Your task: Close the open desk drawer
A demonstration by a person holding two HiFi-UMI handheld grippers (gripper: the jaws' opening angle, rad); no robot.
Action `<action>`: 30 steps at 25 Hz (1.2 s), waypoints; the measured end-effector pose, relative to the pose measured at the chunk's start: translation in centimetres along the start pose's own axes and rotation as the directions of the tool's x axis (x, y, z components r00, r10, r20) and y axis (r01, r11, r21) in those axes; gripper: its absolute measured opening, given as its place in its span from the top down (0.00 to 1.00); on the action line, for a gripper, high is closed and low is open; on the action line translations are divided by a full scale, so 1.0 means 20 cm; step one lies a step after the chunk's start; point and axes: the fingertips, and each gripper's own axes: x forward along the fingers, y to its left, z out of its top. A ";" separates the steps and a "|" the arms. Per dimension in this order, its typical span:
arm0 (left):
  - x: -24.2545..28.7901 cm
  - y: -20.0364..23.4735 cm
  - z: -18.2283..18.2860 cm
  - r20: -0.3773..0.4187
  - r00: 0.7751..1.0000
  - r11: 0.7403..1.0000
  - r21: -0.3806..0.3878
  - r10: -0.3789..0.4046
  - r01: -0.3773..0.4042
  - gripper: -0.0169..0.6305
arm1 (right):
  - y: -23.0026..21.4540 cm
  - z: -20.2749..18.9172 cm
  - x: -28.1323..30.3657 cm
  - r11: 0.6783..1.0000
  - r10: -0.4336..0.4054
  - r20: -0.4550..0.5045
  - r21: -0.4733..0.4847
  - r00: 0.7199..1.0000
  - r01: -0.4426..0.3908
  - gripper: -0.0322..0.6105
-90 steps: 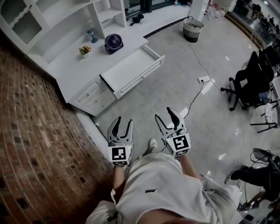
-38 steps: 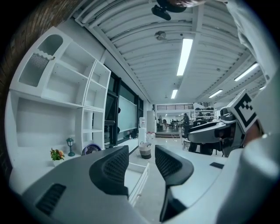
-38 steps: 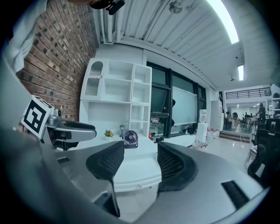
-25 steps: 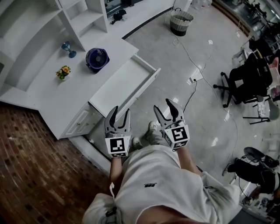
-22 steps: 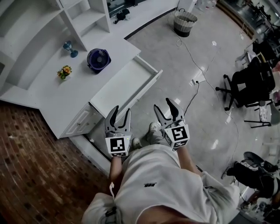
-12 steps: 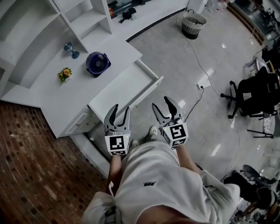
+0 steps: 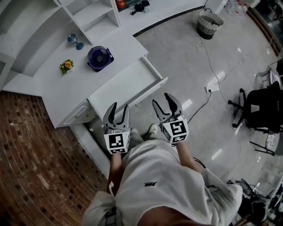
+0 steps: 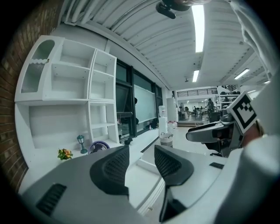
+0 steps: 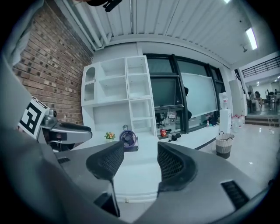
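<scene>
The white desk [image 7: 66, 90] stands against the brick wall with its wide drawer [image 7: 130, 86] pulled out toward me; the drawer front [image 7: 150, 93] faces the floor side. In the head view my left gripper [image 7: 116, 112] is open, held just short of the drawer's near end. My right gripper [image 7: 163, 102] is open too, its tips close to the drawer front. In the left gripper view the left gripper [image 8: 141, 158] frames the drawer [image 8: 146, 175]. Past the right gripper [image 9: 141, 158] in its own view lies the drawer front [image 9: 140, 192].
A purple fan [image 7: 99, 57], a small flower pot [image 7: 66, 66] and a blue goblet [image 7: 74, 40] sit on the desk top. White shelves [image 7: 95, 13] rise behind. A basket [image 7: 208, 24], a floor cable [image 7: 208, 84] and office chairs [image 7: 263, 110] lie to the right.
I have walked closer to the desk over the last seconds; the drawer now lies right before both grippers. Both grippers stay open and empty, and the drawer stays pulled out.
</scene>
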 end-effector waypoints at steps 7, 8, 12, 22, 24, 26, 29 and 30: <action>0.14 0.08 -0.12 -0.042 0.999 0.999 -0.036 0.015 -0.017 0.68 | -0.04 -0.08 0.17 1.000 0.017 -0.058 -0.002 0.998 -0.017 0.58; 0.17 0.09 -0.13 -0.045 0.999 0.999 -0.044 0.011 -0.013 0.68 | -0.04 -0.09 0.20 1.000 0.014 -0.067 -0.006 0.998 -0.014 0.58; 0.28 0.14 -0.25 -0.080 0.997 0.996 -0.086 -0.010 0.003 0.68 | -0.09 -0.17 0.32 1.000 -0.004 -0.129 -0.022 0.992 0.001 0.58; 0.44 0.23 -0.66 -0.225 0.972 0.969 -0.248 -0.065 0.008 0.68 | -0.16 -0.64 0.58 0.997 -0.034 -0.341 -0.071 0.939 0.010 0.58; 0.45 0.26 -0.73 -0.246 0.968 0.961 -0.276 -0.051 -0.020 0.67 | -0.19 -0.72 0.62 0.995 -0.047 -0.370 -0.102 0.928 0.010 0.58; 0.46 0.29 -0.79 -0.266 0.963 0.956 -0.291 -0.037 -0.043 0.67 | -0.20 -0.77 0.67 0.993 -0.043 -0.398 -0.116 0.916 -0.004 0.58; 0.45 0.29 -0.87 -0.302 0.953 0.945 -0.314 -0.006 -0.093 0.67 | -0.20 -0.83 0.71 0.992 -0.006 -0.436 -0.117 0.900 -0.050 0.58; 0.45 0.29 -0.89 -0.316 0.949 0.941 -0.320 0.007 -0.113 0.67 | -0.21 -0.86 0.72 0.991 0.005 -0.448 -0.120 0.894 -0.065 0.58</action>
